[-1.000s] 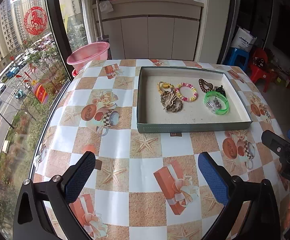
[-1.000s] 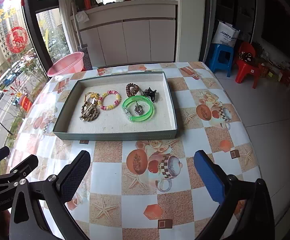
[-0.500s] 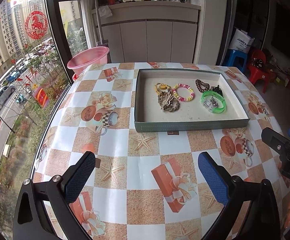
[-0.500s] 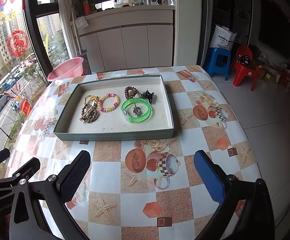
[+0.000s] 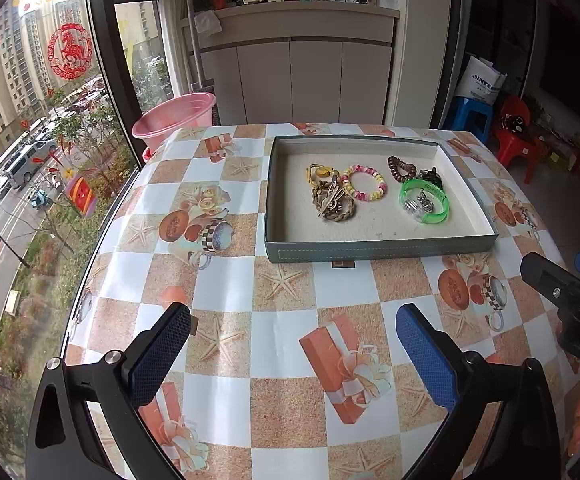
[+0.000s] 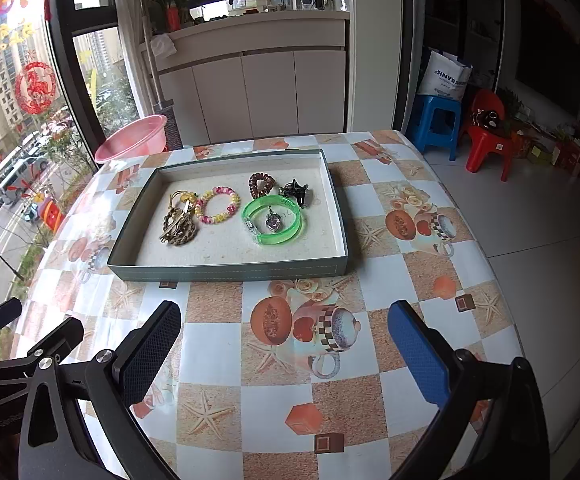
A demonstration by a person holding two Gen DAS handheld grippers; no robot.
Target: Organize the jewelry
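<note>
A shallow grey-green tray [image 5: 378, 249] [image 6: 230, 271] sits on the far half of the table. Inside lie a brown braided piece with a gold clip [image 5: 332, 204] [image 6: 178, 222], a pink and yellow bead bracelet [image 5: 364, 182] [image 6: 217, 205], a brown coil hair tie [image 5: 401, 168] [image 6: 261, 185], a black claw clip [image 5: 430, 178] [image 6: 296, 192] and a green bangle [image 5: 424, 206] [image 6: 273, 221] around a small silver pendant. My left gripper [image 5: 292, 356] and right gripper [image 6: 284, 354] both hover open over the near tablecloth, well short of the tray, holding nothing.
A pink basin [image 5: 174, 118] [image 6: 134, 140] stands beyond the table's far left corner by the window. White cabinets [image 5: 298, 80] rise behind. A blue stool [image 6: 438, 122] and red chair [image 6: 488, 136] stand on the floor at right. The right table edge [image 6: 486, 264] drops to tiles.
Both grippers have drawn back and risen a little, so the tray looks smaller and farther. The jewelry has not moved and both jaws stay open.
</note>
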